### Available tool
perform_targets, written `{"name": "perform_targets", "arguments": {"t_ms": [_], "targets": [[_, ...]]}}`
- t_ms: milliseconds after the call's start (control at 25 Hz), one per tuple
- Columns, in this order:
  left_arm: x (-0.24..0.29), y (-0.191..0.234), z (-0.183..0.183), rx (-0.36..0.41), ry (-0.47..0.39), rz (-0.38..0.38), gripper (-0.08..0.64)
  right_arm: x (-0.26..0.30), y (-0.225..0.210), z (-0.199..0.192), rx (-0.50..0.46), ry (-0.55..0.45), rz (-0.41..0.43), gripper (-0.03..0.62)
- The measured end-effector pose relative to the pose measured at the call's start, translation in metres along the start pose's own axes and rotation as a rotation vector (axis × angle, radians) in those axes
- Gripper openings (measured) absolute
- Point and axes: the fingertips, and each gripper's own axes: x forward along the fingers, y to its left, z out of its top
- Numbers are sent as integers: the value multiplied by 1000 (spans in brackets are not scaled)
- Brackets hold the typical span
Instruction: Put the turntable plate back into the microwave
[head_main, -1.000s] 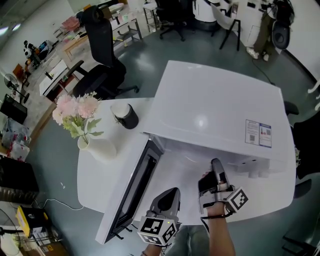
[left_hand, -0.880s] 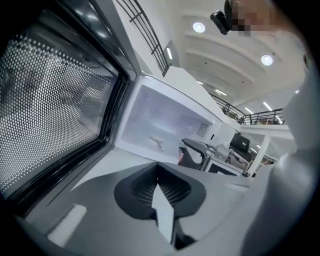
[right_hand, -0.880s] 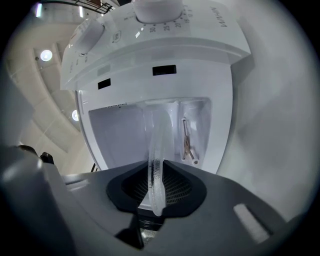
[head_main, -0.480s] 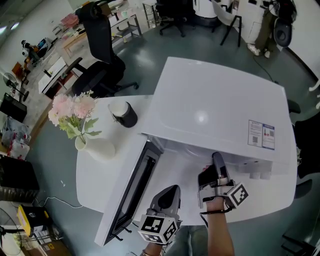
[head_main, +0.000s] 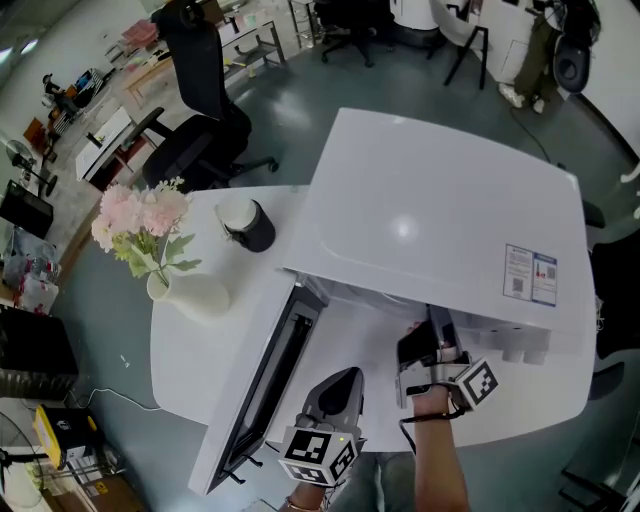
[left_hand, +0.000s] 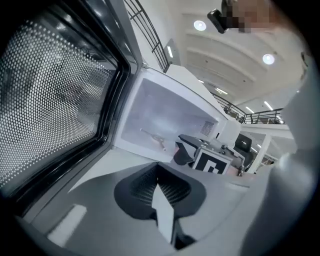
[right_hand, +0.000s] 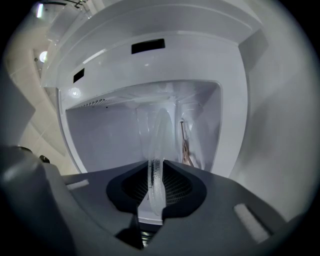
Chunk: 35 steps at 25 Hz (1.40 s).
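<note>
The white microwave stands on the table with its door swung open to the left. My right gripper reaches into the mouth of the cavity. In the right gripper view it is shut on the clear glass turntable plate, which is seen edge-on and stretches ahead into the white cavity. A roller ring arm lies on the cavity floor to the right of the plate. My left gripper hangs shut and empty beside the door, in front of the opening.
A white vase with pink flowers and a black cup stand on the table left of the microwave. The door's mesh window fills the left of the left gripper view. Office chairs stand beyond the table.
My right gripper has edged a little further towards the cavity with the plate. The left gripper has stayed where it was.
</note>
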Motion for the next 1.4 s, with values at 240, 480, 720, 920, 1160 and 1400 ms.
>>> {"name": "perform_targets", "arguments": {"t_ms": [240,480,720,920,1160,1400], "targets": [[4,3,1,-7,2,0,0,7,-2,3,13,-17,-6,64],[7,5,2,-9,5,-1,0,12,-5,6,15,-37,-20,64],[10,7,1,-14,10,-6,0,15,-7,10,19,-57,-34,66],[12,8,2,-18,11,-2,0,17,-7,12,-14,-65,-67,66],[13,9,4,-19,10,-1,0,18,-8,11,-53,-75,-106,63],[12,11,3,-24,14,8,0,19,-7,12,-126,-79,-179,58]]}}
